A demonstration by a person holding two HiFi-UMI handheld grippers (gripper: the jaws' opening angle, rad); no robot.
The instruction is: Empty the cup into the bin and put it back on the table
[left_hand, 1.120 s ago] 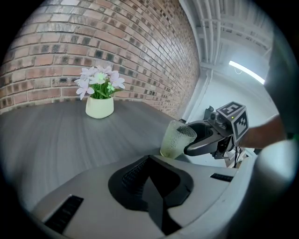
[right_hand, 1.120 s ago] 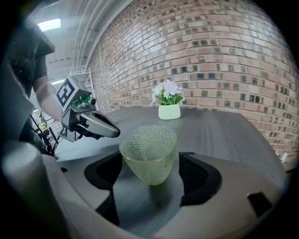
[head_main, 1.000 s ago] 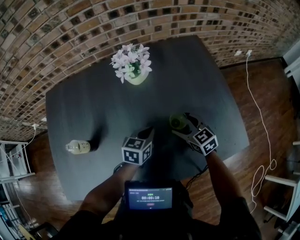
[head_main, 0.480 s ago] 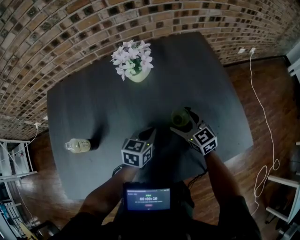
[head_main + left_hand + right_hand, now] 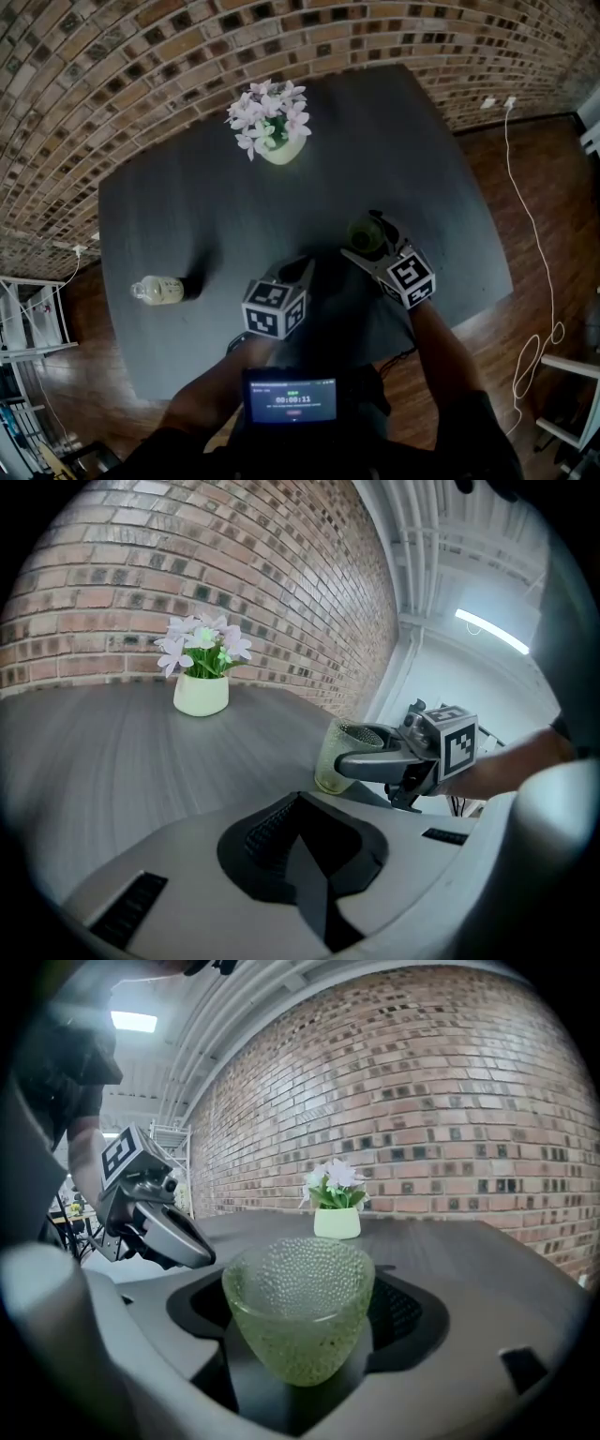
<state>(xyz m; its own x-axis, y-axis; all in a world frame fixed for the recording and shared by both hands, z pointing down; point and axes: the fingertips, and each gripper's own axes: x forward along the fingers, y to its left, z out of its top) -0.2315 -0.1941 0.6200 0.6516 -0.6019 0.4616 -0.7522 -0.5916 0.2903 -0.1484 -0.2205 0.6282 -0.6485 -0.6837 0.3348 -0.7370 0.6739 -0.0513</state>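
A green pebbled glass cup [image 5: 366, 234] stands upright on the dark table [image 5: 187, 206], near its front right. My right gripper [image 5: 364, 238] has a finger on each side of it. Its jaws have just been opening, and in the right gripper view the cup [image 5: 300, 1316] sits between the pads with a slim gap on both sides. My left gripper [image 5: 302, 267] rests to the cup's left, shut and empty. From the left gripper view, the cup [image 5: 339, 757] shows behind one right finger [image 5: 375, 764]. No bin is in view.
A pale pot of lilac flowers [image 5: 274, 150] stands at the table's far side. A small bottle [image 5: 157, 292] lies on its side at the left. A white cable [image 5: 530, 234] trails over the wooden floor to the right. A brick wall runs behind the table.
The right gripper's jaws have spread a little wider round the cup and the gripper has tilted slightly. The left gripper has stayed put.
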